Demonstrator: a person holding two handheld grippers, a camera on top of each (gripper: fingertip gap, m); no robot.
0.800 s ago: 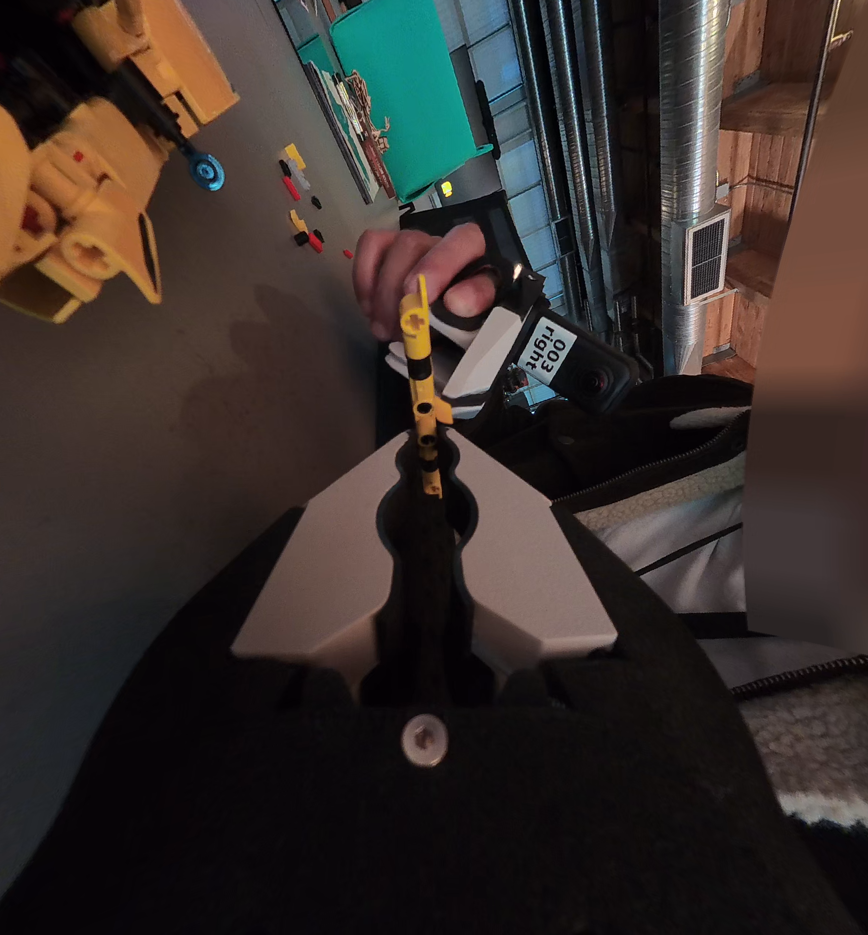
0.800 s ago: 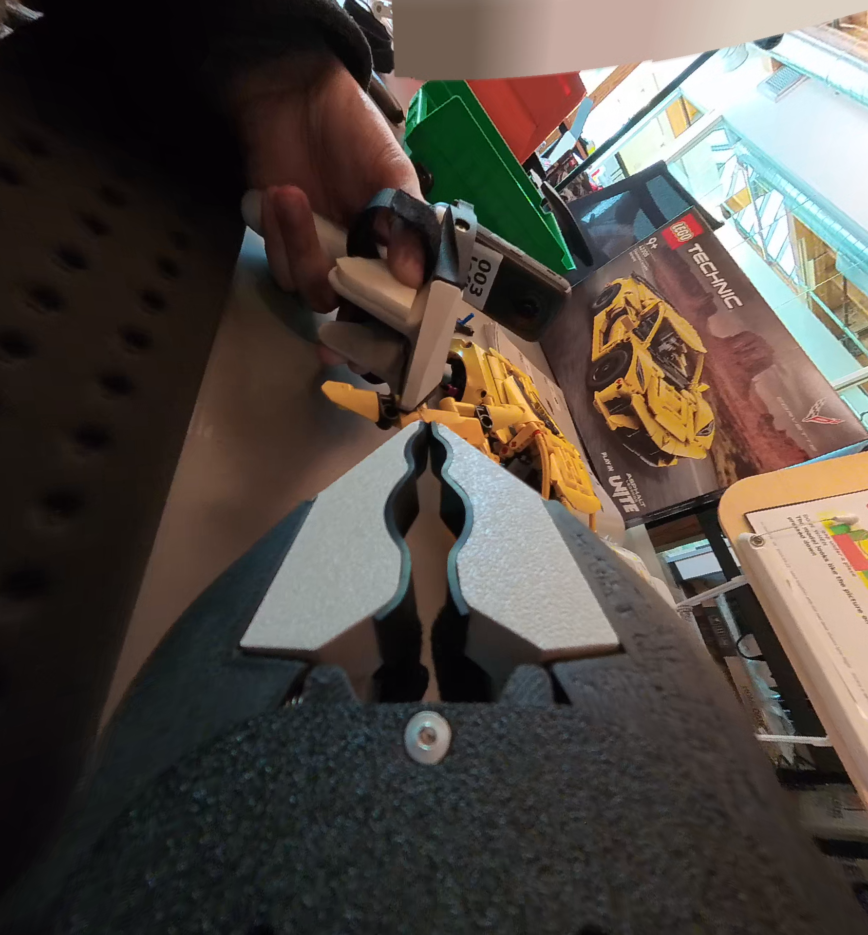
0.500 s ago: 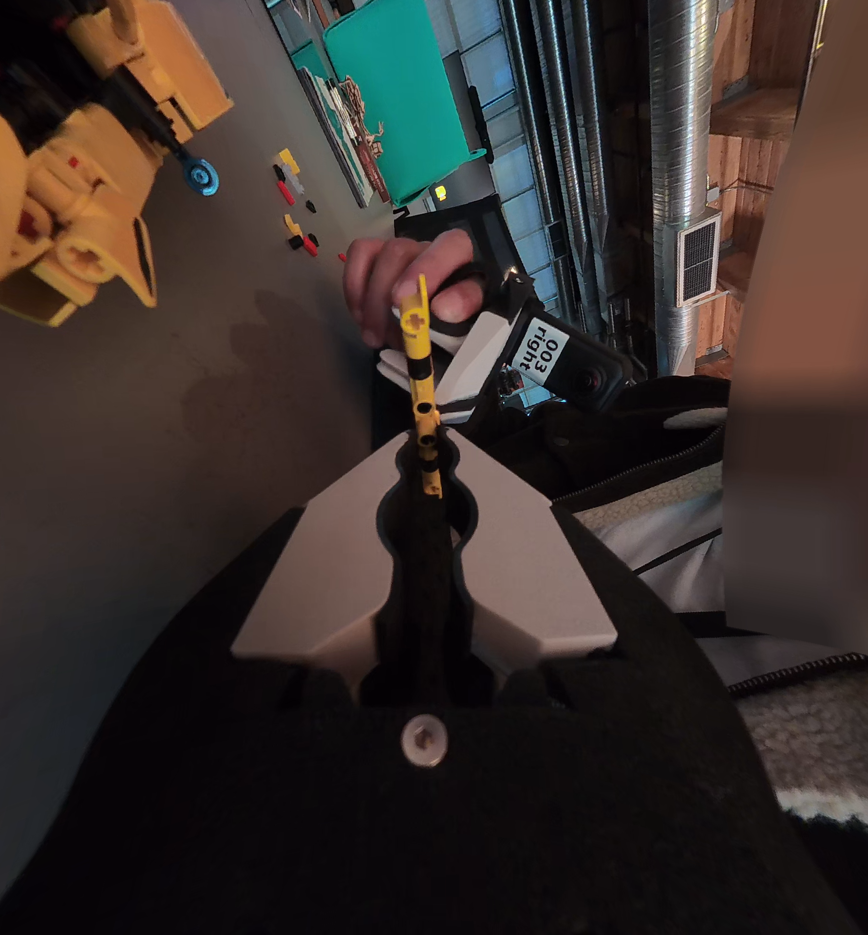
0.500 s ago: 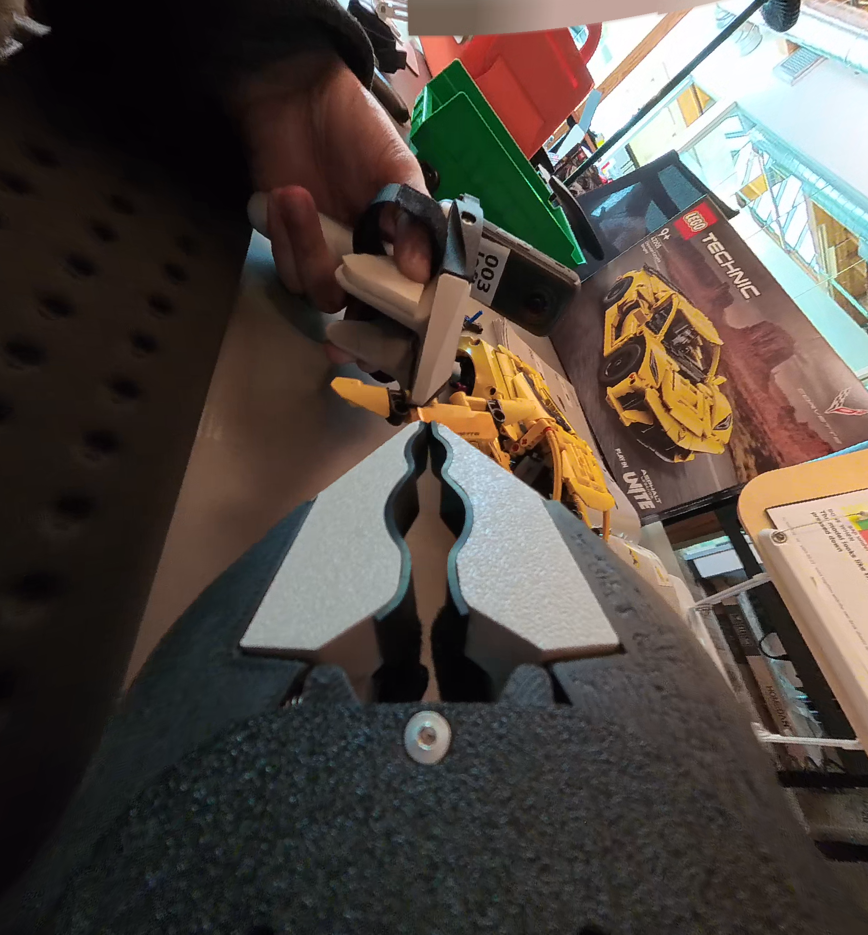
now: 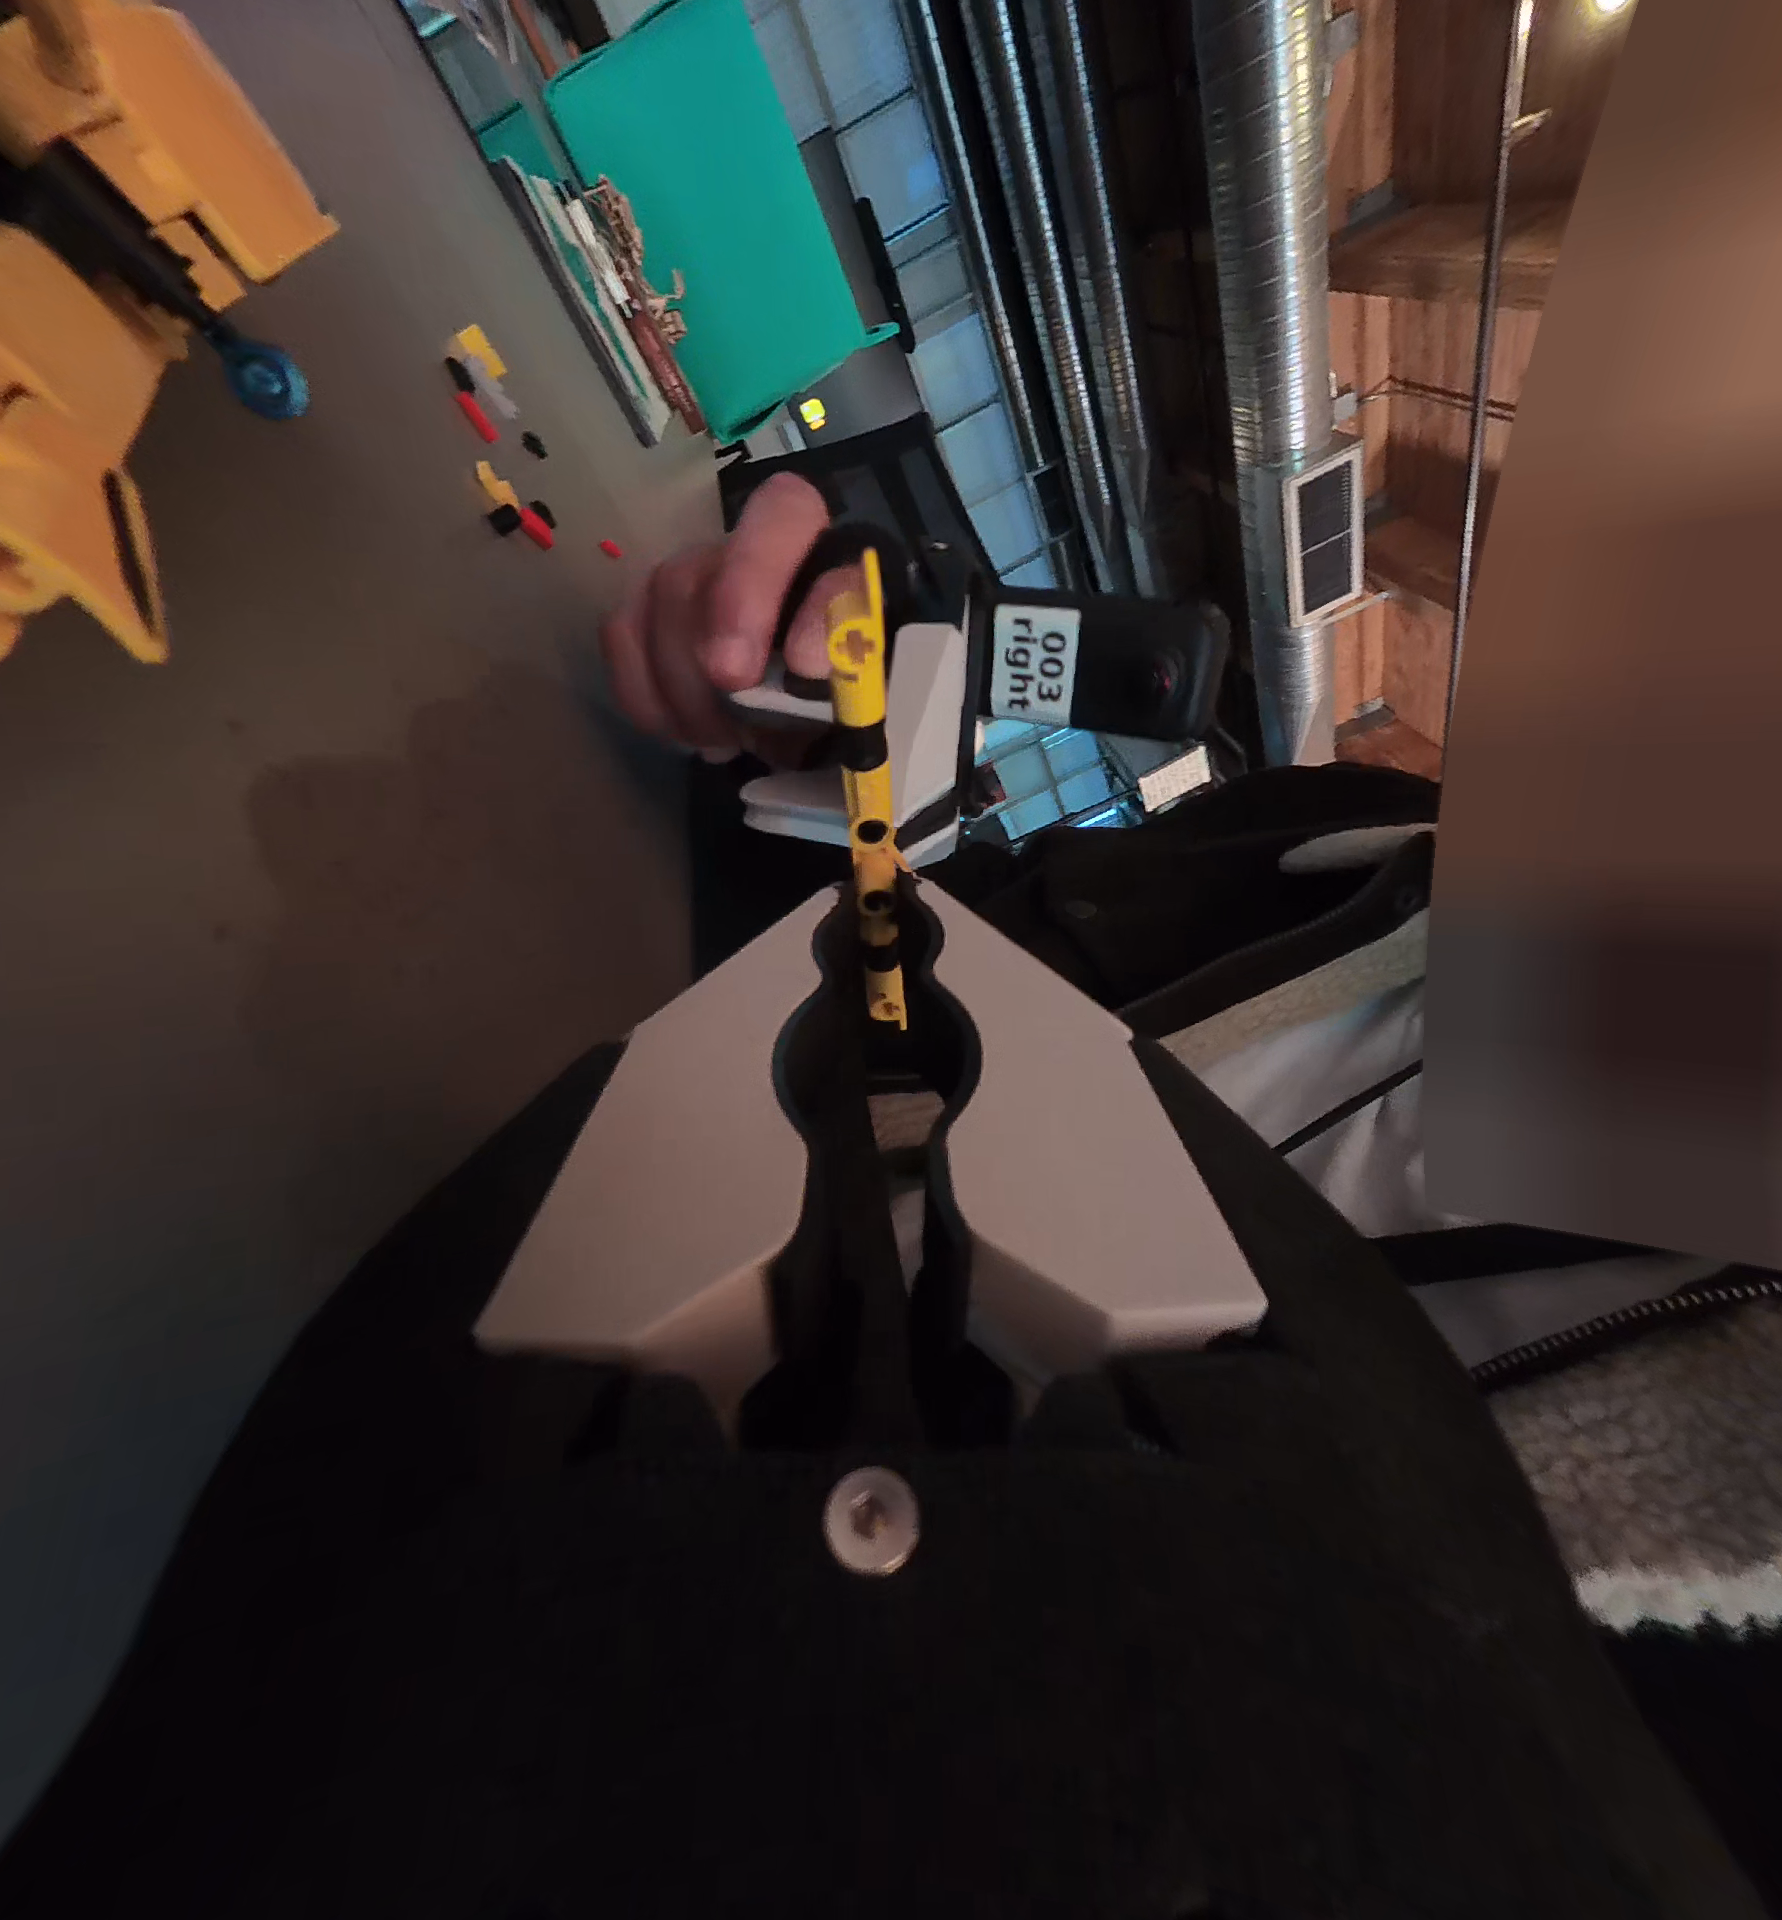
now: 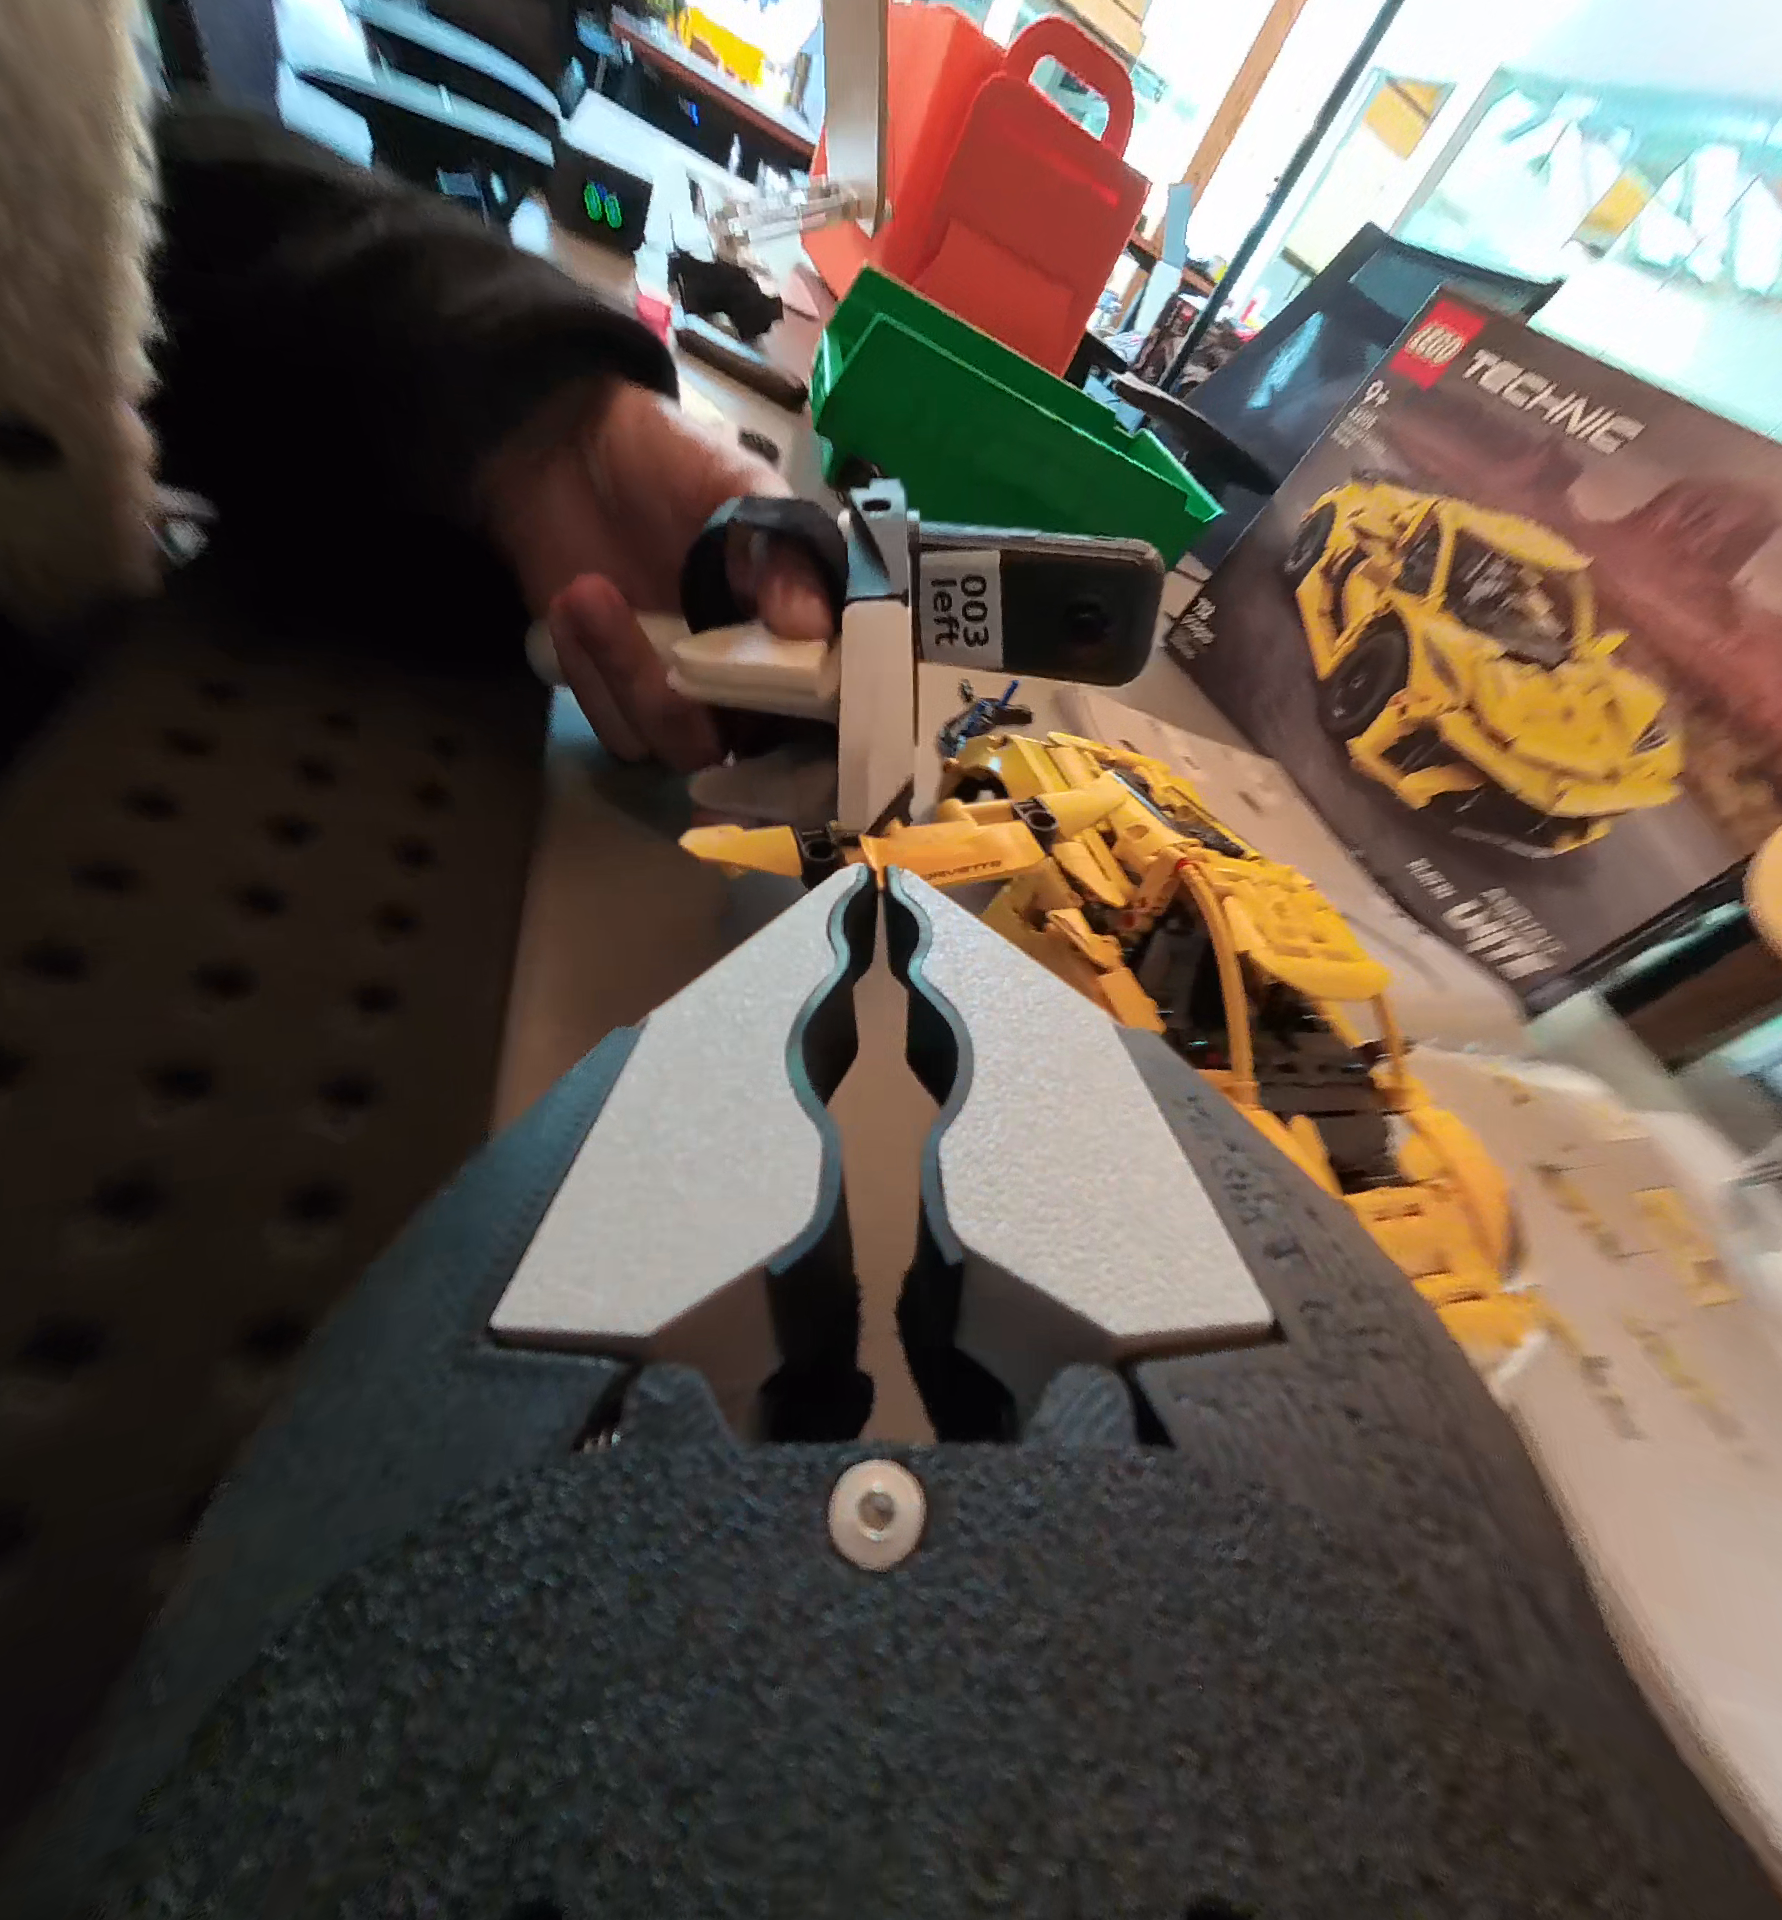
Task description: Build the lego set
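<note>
Left tongs (image 5: 871, 914) clamp yellow beam (image 5: 859, 727) | right tongs (image 6: 879, 883) nearly closed (empty) | yellow car (image 6: 1178, 935) beside.

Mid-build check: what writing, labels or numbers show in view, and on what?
Not transcribing; writing shows on:
White sticker on black camera, left wrist view.
White sticker on black camera, right wrist view.
Dark set box: logo, print.
Yellow piece by the car: tiny print.
White sheets: blurred.
</note>
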